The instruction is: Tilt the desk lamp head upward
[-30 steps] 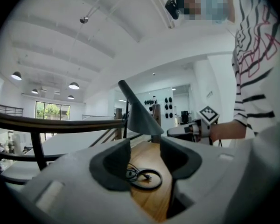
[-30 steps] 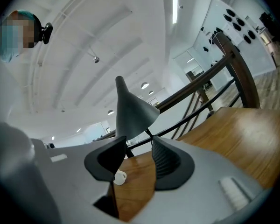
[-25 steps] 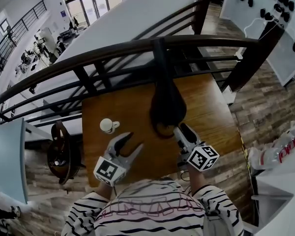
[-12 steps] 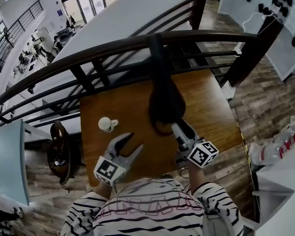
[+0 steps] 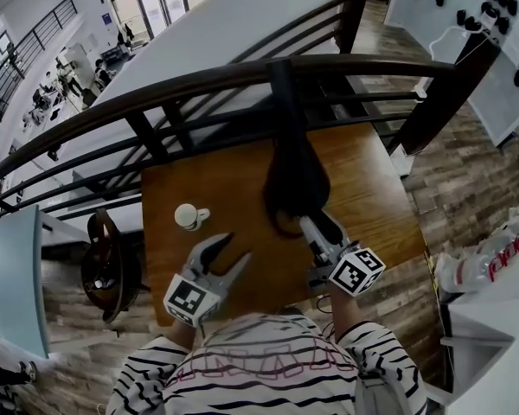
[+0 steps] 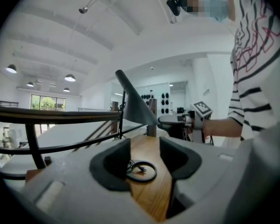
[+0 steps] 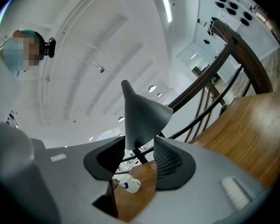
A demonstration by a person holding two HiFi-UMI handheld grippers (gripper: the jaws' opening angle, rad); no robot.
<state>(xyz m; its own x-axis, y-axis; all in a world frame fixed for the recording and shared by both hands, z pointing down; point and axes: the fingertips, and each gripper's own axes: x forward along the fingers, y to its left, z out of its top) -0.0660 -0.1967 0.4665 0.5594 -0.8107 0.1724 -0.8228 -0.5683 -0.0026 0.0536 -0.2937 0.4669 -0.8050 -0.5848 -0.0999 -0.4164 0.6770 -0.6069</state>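
Observation:
The dark cone-shaped lamp head [image 5: 294, 180] hangs over the wooden table [image 5: 372, 188], and its ring base [image 5: 283, 229] lies below it. My right gripper [image 5: 316, 225] is at the shade's near rim. In the right gripper view the grey shade [image 7: 142, 115] fills the gap between the jaws, which are opening; its lower rim sits between the fingertips and I see no pad pressing on it. My left gripper [image 5: 222, 253] stands open over bare table, left of the lamp. It looks at the ring base [image 6: 141, 171] and the lamp head [image 6: 135, 104].
A white mug [image 5: 189, 217] stands on the table's left part. A dark curved railing [image 5: 199, 85] runs along the table's far edge. There is a dark chair [image 5: 104, 266] on the floor at the left and bottles [image 5: 493, 262] at the right.
My right gripper has edged slightly up toward the lamp shade's rim. The left gripper and the mug have stayed where they were.

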